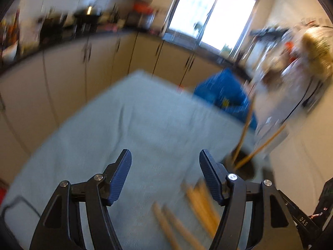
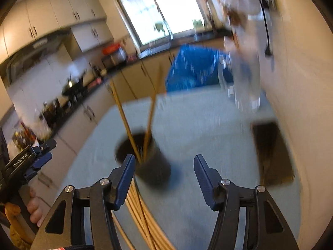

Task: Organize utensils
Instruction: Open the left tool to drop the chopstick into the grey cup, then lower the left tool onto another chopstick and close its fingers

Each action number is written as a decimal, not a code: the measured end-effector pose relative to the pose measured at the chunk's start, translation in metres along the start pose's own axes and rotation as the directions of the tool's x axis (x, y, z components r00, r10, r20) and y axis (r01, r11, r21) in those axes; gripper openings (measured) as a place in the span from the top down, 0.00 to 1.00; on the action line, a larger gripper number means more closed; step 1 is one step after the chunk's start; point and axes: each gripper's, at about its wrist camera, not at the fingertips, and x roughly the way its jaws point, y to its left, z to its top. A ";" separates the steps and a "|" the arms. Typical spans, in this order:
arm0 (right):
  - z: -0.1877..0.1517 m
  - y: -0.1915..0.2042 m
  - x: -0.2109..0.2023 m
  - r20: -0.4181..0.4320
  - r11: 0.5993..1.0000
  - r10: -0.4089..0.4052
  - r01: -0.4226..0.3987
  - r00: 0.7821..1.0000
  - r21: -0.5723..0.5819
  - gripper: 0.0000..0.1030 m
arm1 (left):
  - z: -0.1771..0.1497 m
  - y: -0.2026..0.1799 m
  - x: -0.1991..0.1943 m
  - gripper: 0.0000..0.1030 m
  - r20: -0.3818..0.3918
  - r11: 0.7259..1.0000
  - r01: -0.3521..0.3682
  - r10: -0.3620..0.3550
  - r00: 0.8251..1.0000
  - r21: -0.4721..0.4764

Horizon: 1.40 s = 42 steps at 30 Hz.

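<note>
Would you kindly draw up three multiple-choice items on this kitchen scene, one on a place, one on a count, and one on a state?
1. Where do the loose wooden sticks lie?
A. On the table cloth
B. On the counter
C. In the blue bag

2. How many sticks stand in the dark holder?
A. None
B. Two
C. Six

3. How is the right hand-held gripper?
A. Shut on a stick
B. Shut, empty
C. Open, empty

Answers: 1 A, they rest flat on the pale cloth near the holder. 2 B, two sticks lean out of its mouth. 3 C, the fingers stand apart with nothing between them.
</note>
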 end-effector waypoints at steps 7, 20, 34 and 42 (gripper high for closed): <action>-0.059 -0.011 0.031 -0.164 1.000 0.018 -0.015 0.986 0.016 0.39 | -0.067 0.011 0.029 0.35 -0.175 0.994 -0.060 0.075 0.982 0.088; -0.070 0.019 0.024 -0.147 0.994 0.081 -0.090 0.986 -0.055 0.39 | -0.107 -0.016 0.047 0.75 -0.164 0.938 -0.147 0.206 0.965 0.314; -0.091 0.084 0.058 -0.277 0.950 0.087 -0.163 0.957 -0.266 0.52 | -0.111 0.030 0.017 0.88 -0.149 0.922 -0.113 0.179 0.973 0.369; -0.087 0.126 0.109 -0.343 0.924 0.011 -0.140 0.939 -0.356 0.52 | -0.104 0.063 0.005 0.87 -0.179 0.946 -0.076 0.139 0.974 0.316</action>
